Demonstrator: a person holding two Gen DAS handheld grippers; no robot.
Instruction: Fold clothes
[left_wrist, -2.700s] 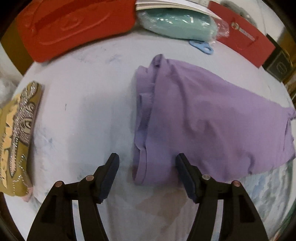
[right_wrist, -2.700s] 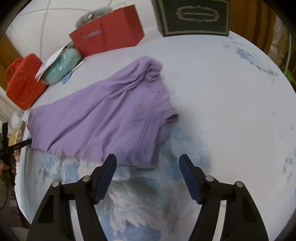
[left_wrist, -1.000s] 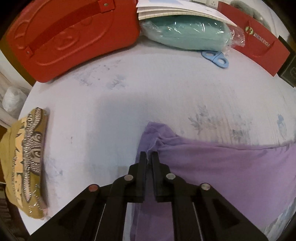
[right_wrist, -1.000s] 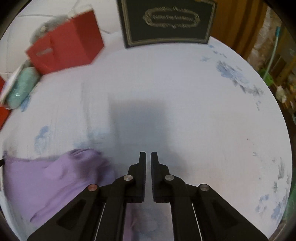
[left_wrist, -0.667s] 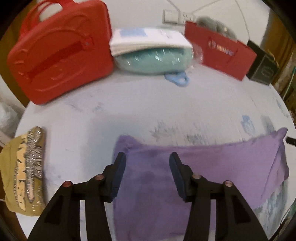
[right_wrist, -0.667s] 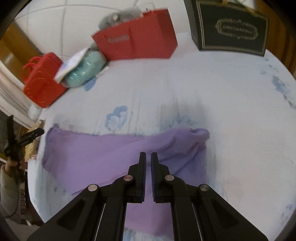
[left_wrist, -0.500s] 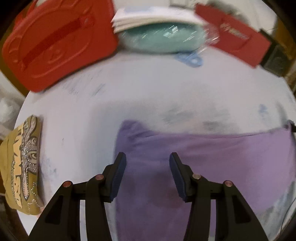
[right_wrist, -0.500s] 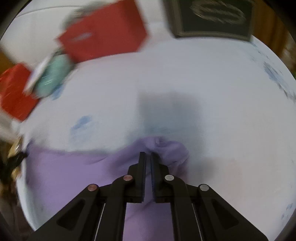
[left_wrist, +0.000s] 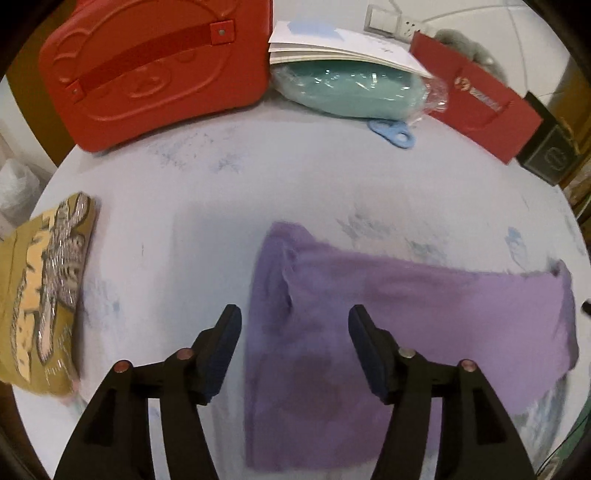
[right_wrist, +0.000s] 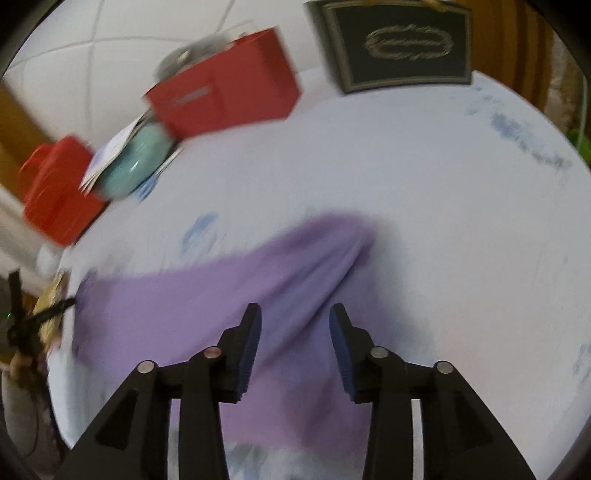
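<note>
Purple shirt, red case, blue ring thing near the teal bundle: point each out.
purple shirt (left_wrist: 424, 317), left wrist view, middle of the flat cloth
red case (left_wrist: 155, 70), left wrist view, front face by the strap
blue ring thing (left_wrist: 393, 131), left wrist view, on its flat body

The garment (left_wrist: 406, 332) near the middle is plain purple, without pattern. The cloth on the table (left_wrist: 184, 221) is very pale blue-white with faded blue flower prints. At the far left stands a red case (left_wrist: 155, 66) with an embossed bear face. To its right lies a teal bundle (left_wrist: 351, 88) in clear plastic, under white paper. Further right is a red bag (left_wrist: 480, 107), then a black box (right_wrist: 402, 44) with gold ornament. At the left edge lies an olive-yellow cloth (left_wrist: 40, 295) with silver sequin pattern. Both grippers are black with dark blue pads (left_wrist: 225, 332).
</note>
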